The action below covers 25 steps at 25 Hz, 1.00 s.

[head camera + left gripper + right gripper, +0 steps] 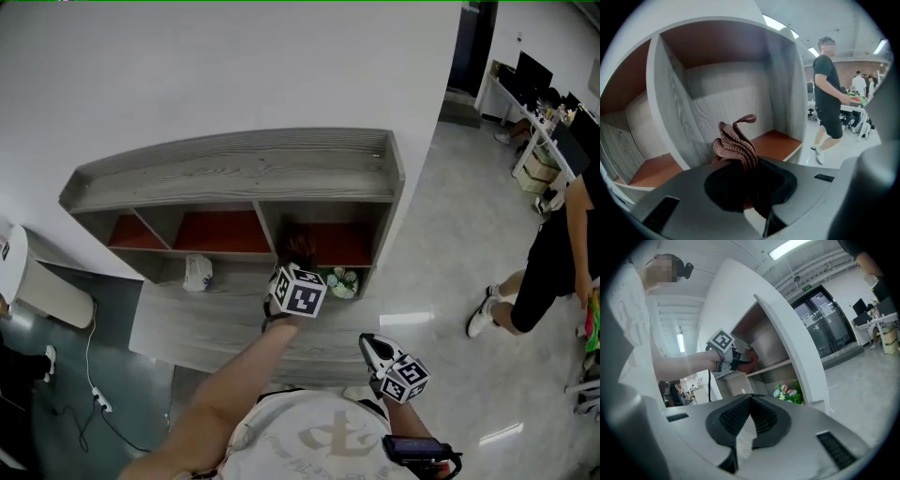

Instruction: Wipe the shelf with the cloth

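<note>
- The left grey two-jaw gripper [298,258] is held forward at the end of a bare, outstretched left forearm [239,370], with its marker cube [300,292] turned upward.
- Its jaws are closed on a bunched reddish-brown ribbed cloth [737,143], which sticks out from between them.
- The right grey two-jaw gripper [374,346] is held low, close to the torso [309,436] and apart from the left one.
- Its jaws are pressed together at the tips, with nothing gripped between them.
</note>
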Each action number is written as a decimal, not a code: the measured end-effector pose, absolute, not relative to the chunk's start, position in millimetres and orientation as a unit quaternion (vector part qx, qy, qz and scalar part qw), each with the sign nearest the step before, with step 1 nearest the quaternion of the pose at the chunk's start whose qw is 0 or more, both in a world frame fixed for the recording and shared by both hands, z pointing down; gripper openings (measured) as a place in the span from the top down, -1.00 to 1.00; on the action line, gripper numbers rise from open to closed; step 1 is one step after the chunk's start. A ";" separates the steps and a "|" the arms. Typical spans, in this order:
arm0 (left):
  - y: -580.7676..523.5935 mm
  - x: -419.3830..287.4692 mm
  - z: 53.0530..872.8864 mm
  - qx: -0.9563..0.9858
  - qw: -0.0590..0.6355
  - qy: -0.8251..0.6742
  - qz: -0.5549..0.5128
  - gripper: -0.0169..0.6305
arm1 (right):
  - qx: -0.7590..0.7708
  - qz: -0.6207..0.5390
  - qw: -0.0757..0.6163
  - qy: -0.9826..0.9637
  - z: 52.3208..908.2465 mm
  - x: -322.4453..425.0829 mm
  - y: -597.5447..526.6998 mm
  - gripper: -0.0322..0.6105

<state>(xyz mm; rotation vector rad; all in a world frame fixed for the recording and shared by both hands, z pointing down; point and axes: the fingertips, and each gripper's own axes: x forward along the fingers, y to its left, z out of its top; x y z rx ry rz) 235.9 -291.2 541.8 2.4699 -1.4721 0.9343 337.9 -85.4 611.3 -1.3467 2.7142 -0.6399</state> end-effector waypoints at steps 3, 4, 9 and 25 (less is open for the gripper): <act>-310.4 235.8 542.8 0.788 0.047 -0.519 0.327 0.73 | -0.422 -0.203 0.023 0.883 609.9 351.2 -90.0 0.89; -316.7 234.0 543.9 0.778 0.045 -0.531 0.332 0.73 | -0.419 -0.203 0.023 0.885 610.0 356.2 -91.5 0.89; -339.5 230.3 563.0 0.744 0.069 -0.561 0.357 0.73 | -0.403 -0.206 0.026 0.891 616.6 379.2 -99.5 0.89; -360.8 246.4 588.3 0.750 0.142 -0.550 0.339 0.75 | -0.374 -0.221 0.023 0.901 628.5 406.8 -116.3 0.89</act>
